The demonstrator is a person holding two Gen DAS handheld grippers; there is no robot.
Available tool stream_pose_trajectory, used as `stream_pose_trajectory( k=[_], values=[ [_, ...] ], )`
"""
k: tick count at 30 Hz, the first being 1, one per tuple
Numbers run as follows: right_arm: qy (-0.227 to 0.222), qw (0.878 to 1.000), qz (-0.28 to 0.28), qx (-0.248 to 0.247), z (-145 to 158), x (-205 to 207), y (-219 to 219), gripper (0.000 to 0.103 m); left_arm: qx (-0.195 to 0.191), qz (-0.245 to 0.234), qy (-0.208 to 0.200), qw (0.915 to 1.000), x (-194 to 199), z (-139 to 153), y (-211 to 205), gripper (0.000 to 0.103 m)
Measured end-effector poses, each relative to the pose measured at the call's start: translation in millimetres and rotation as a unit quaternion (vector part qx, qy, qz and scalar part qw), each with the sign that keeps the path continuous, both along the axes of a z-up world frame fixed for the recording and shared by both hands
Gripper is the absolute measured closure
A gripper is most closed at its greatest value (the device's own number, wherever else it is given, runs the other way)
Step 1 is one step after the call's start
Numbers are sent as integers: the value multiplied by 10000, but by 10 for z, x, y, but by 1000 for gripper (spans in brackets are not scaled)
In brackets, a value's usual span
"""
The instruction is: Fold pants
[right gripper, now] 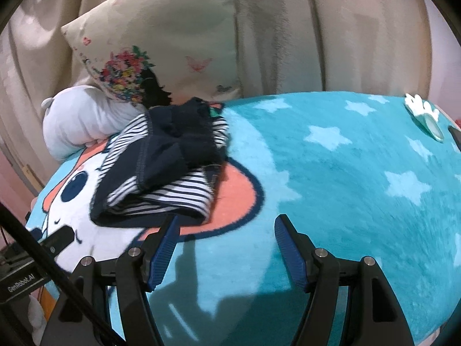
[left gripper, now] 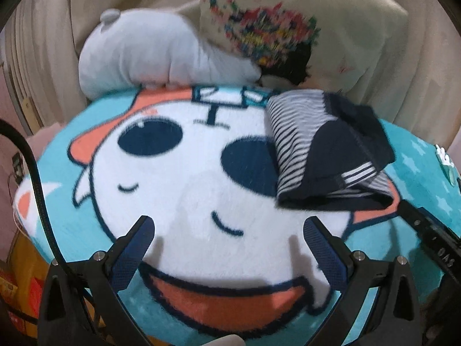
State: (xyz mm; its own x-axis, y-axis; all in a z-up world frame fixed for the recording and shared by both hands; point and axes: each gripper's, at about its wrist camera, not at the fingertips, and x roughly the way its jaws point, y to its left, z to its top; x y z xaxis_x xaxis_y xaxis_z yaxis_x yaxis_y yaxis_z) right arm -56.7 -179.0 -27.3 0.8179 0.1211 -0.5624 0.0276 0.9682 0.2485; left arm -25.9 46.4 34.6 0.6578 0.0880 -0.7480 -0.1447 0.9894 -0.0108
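Observation:
The pants (left gripper: 325, 150) are small, navy with navy-and-white stripes, lying in a folded bundle on the teal cartoon blanket (left gripper: 184, 190). In the left wrist view they lie ahead and to the right of my left gripper (left gripper: 229, 227), which is open, empty and above the cartoon face. In the right wrist view the pants (right gripper: 167, 161) lie ahead and to the left of my right gripper (right gripper: 227, 227), which is open and empty; its left fingertip (right gripper: 171, 227) is close to the bundle's near edge.
A white plush toy (left gripper: 149, 57) and a cream pillow with a floral print (left gripper: 288, 28) lie at the blanket's far edge. A small white-and-teal object (right gripper: 423, 115) sits at the far right. Beige curtains hang behind. The other gripper's body (right gripper: 34, 259) shows at lower left.

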Motion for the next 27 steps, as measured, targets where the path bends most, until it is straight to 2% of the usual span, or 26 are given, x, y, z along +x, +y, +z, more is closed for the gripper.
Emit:
stream_pose_trajectory(
  k=[6, 16, 22, 27],
  values=[
    [-195, 9997, -19, 157, -64, 2, -122, 31, -231, 208, 288, 9991, 71, -242, 134, 0],
    [-94, 9989, -93, 455, -78, 42, -174, 29, -121, -23, 50, 9999, -35, -286, 139, 0],
    [-42, 9996, -150, 242, -72, 57, -109, 29, -204, -125, 91, 9997, -97, -286, 165, 0],
    [-79, 9992, -73, 377, -76, 58, -130, 26, -189, -98, 110, 9997, -111, -295, 157, 0]
  ],
)
